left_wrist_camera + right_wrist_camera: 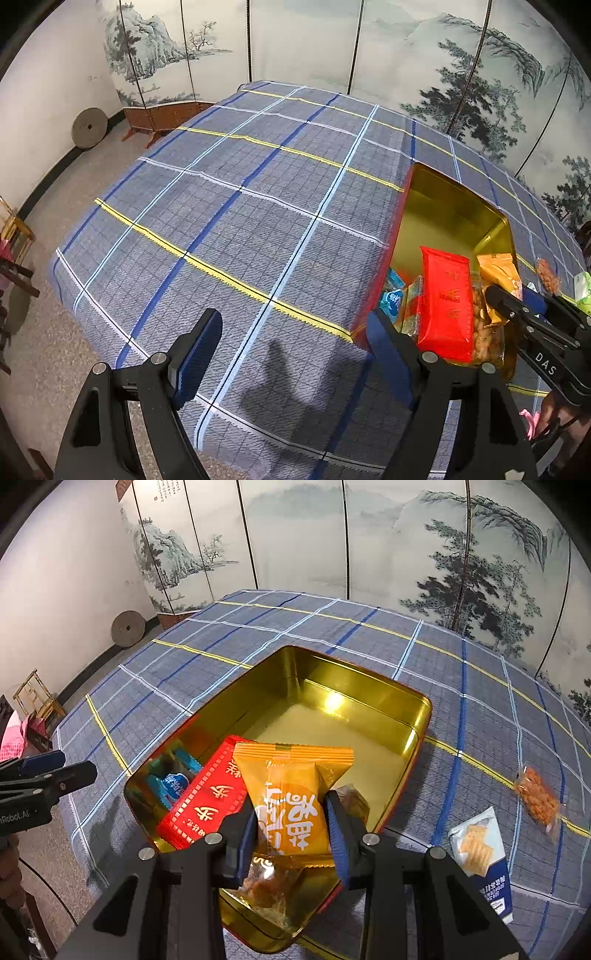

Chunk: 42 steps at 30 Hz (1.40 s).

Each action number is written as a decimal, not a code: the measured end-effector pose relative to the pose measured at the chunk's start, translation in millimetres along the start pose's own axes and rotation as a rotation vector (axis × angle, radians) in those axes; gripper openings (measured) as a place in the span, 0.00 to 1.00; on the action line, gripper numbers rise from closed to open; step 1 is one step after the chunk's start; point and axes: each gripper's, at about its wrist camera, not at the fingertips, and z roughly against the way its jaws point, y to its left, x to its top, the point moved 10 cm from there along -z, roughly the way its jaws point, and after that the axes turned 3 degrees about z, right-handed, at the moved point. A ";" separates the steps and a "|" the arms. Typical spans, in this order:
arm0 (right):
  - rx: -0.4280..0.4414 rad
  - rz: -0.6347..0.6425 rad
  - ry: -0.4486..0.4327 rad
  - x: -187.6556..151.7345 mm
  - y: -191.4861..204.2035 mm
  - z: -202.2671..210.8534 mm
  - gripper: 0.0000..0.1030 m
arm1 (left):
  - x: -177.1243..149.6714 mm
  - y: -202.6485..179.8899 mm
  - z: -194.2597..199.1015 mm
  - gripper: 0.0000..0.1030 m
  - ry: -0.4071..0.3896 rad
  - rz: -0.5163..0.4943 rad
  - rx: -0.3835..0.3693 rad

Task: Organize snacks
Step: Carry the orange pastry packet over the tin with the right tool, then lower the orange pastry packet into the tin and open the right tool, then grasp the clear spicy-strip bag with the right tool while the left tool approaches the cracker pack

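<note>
A gold tin with red outer walls [369, 690] sits on the plaid tablecloth; it also shows in the left wrist view [454, 206]. Inside lie a red packet [207, 797], blue candies [171, 781] and a clear nut snack pack [269, 886]. My right gripper [291, 834] is shut on an orange packet [291, 794] and holds it over the tin's near end. My left gripper [295, 354] is open and empty over the cloth, left of the tin. The red packet [447, 306] and orange packet [498, 273] show in the left wrist view.
On the cloth right of the tin lie a clear orange snack pack [539, 797] and a white-and-blue cracker packet [480, 849]. A green packet [583, 291] lies beyond the right gripper. A painted folding screen [369, 554] stands behind the table. The table's near-left edge [92, 295] drops to the floor.
</note>
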 end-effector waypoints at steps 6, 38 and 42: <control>0.009 0.000 0.011 -1.4 4.8 -7.9 0.34 | -1.2 2.4 -1.7 0.75 0.008 0.006 -0.004; 0.047 0.041 -0.070 3.0 -34.1 39.2 0.50 | -2.8 -45.1 9.4 0.78 -0.002 -0.078 -0.011; -0.020 0.032 -0.067 -2.3 -90.6 50.6 0.51 | -3.1 -61.4 11.3 0.78 -0.002 -0.102 -0.018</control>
